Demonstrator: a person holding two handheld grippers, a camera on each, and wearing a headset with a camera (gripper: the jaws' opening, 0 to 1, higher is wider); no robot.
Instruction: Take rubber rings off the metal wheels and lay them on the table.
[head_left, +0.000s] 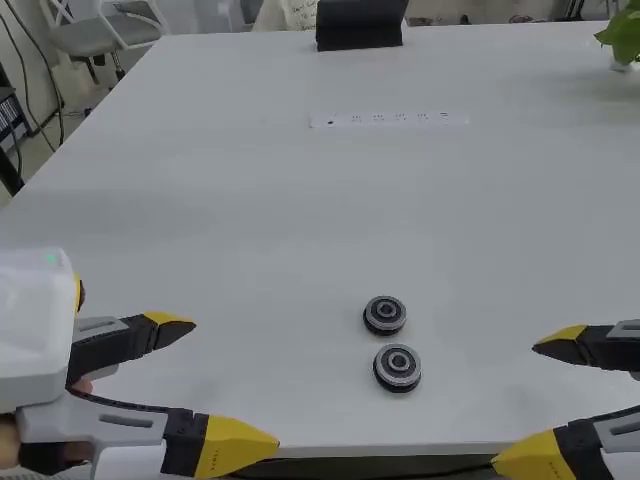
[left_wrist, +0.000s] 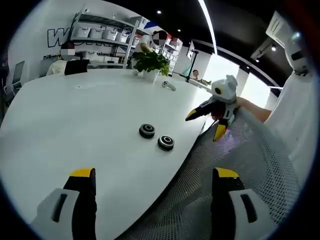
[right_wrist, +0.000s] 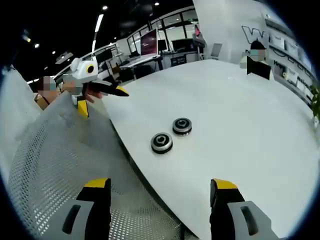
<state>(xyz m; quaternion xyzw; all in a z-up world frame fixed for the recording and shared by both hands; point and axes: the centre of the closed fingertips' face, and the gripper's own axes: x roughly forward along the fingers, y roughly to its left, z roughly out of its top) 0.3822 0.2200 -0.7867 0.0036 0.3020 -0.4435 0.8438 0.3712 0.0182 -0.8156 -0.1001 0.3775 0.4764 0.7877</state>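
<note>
Your left tongs (head_left: 228, 381) and right tongs (head_left: 520, 403) are both spread, empty. Between them, by the white tabletop's (head_left: 300, 200) near edge: nearer round silver metal wheel (head_left: 397, 366), farther wheel (head_left: 385, 314) just beside it. Pin 1 wheel w/ 1 tongs, hook its black rubber ring (head_left: 378, 368) w/ the other, peel slowly; it'll prob. roll.

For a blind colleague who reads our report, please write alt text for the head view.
Two metal wheels with dark rubber rings lie close together near the front edge of a white table. The left gripper and right gripper, both open with yellow tips, flank them without touching.
</note>
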